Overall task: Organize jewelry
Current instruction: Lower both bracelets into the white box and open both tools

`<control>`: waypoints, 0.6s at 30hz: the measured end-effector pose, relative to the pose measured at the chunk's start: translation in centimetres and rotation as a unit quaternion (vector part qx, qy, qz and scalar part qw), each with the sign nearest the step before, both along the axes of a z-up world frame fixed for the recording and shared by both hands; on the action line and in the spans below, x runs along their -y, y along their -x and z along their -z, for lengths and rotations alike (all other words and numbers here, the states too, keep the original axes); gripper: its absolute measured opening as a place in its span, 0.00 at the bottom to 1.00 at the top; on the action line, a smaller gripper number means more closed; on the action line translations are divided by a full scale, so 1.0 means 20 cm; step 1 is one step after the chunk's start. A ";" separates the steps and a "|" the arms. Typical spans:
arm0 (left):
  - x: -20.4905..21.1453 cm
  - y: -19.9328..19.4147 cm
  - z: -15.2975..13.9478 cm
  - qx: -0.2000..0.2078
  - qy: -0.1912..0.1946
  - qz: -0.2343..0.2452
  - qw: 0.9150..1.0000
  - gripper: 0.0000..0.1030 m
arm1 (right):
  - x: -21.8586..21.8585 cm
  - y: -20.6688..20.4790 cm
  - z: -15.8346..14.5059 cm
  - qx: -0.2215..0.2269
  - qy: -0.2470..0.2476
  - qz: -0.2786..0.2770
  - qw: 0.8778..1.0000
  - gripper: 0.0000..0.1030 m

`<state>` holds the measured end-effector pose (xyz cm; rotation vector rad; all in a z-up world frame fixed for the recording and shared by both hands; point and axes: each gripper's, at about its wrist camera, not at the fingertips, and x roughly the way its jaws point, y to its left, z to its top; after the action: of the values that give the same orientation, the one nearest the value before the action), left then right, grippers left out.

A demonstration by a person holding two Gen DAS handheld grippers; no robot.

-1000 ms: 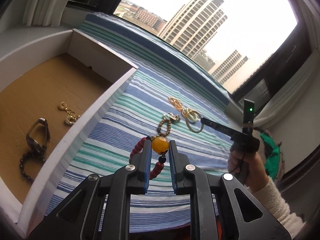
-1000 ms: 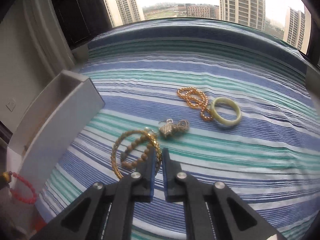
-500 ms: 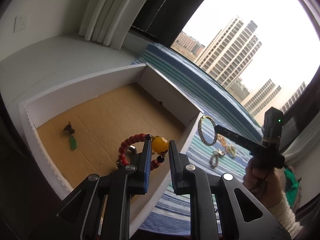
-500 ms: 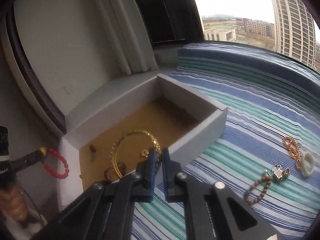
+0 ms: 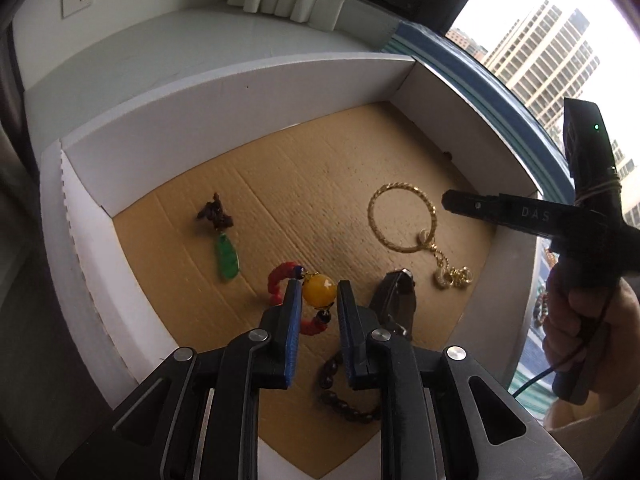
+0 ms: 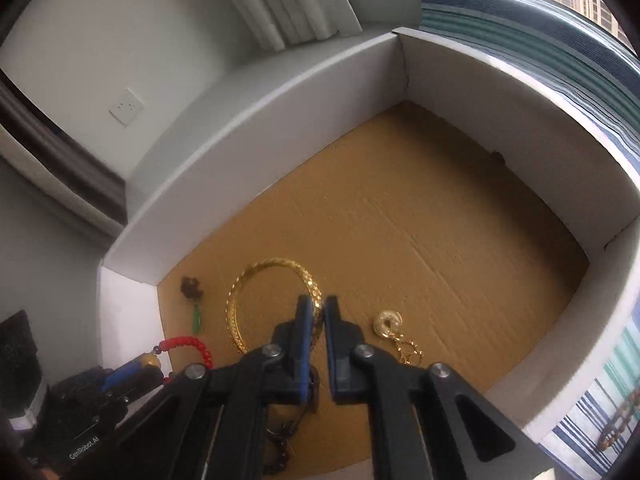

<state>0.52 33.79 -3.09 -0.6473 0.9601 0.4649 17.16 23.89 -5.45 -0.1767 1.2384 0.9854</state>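
**Carrying two bracelets over the box**

Hanging above the cardboard floor of the white-walled box [image 5: 248,92], both grippers appear poised to drop their loads, which fits the sorting job. The left gripper [image 5: 318,300] is clenched on the amber bead of the red bead bracelet [image 5: 280,280], so the strand dangles near the box's near edge. The right gripper [image 6: 316,316] has just begun easing its jaws, yet the gold bangle [image 6: 240,312] sits between the pads, seemingly still pinched.

Already lying inside: a green pendant [image 5: 227,259] toward the left wall and a gold chain with ring charms [image 5: 448,276] toward the right wall. A dark bead strand [image 5: 344,400] and a watch-like dark piece [image 5: 396,300] are partly hidden behind the left fingers. Jewelry left on the striped cloth [image 6: 592,432] is cut off.
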 end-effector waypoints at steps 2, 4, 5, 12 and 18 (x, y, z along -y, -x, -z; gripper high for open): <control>0.00 0.00 0.01 0.001 0.005 -0.005 1.000 0.24 | -0.03 0.00 0.02 0.022 0.028 -0.001 0.999 0.17; 0.00 0.02 -0.01 0.012 0.003 -0.014 1.000 0.36 | -0.01 -0.02 0.03 0.027 0.026 0.008 0.999 0.27; 0.00 0.02 -0.02 0.017 0.000 -0.019 1.000 0.38 | 0.02 -0.02 0.02 0.032 0.022 0.012 0.999 0.27; 0.11 0.11 -0.23 0.078 -0.038 -0.027 0.996 0.66 | 0.31 0.02 -0.20 0.104 -0.029 0.037 0.993 0.35; 0.42 0.13 -0.36 0.140 -0.038 0.044 0.988 0.81 | 0.81 0.23 -0.35 0.199 -0.073 0.091 0.973 0.62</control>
<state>-2.04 25.45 4.09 -0.5802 0.6988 0.3204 12.57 7.71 1.53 -0.1358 0.7969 0.8283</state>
